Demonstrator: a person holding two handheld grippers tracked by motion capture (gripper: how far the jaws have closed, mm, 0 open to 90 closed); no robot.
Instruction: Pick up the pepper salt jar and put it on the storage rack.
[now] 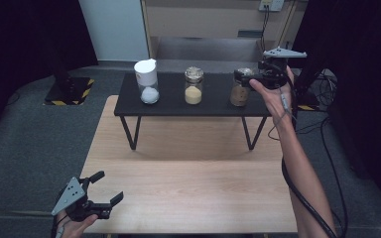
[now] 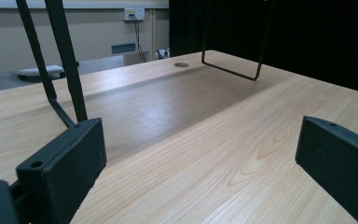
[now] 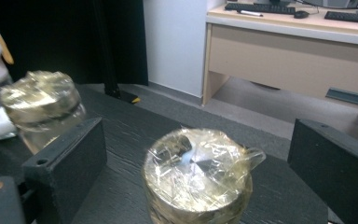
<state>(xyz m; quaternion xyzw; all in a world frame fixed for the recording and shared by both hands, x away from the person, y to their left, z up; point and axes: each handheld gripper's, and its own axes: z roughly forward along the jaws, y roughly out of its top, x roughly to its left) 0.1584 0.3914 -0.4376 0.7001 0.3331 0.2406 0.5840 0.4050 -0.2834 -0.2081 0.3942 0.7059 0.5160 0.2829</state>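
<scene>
I have the right gripper (image 1: 248, 79) up at the black shelf (image 1: 218, 106) that stands at the far end of the wooden table (image 1: 188, 193), and its jaws sit wide apart on either side of the right-hand jar (image 1: 240, 89). In the right gripper view the jar's film-wrapped lid (image 3: 198, 172) lies between the two black jaws with clear gaps to both, so nothing is held; the pads touch neither glass nor lid. The jar stands upright on the right end of the shelf, with brownish contents.

Along the shelf to the left of that jar stands the middle jar (image 1: 194, 87), holding yellow powder, and further left the jar with the white cap (image 1: 147, 82) and white contents. All three sit in a row, well apart from each other, each upright.

My left gripper (image 1: 101, 191) waits at the near left corner of the table, well away from the shelf. Its jaws are spread wide too, and in the left gripper view I see bare wood between them and the shelf's thin black legs (image 2: 63, 60) beyond.

My reading: the brown jar is either just set in its place or about to be picked up, and I cannot say which from this. If it has been placed, the row looks complete and what remains is to back the right gripper off without knocking the lid. If it is a pick, the closing and the lift are all yet to come.
</scene>
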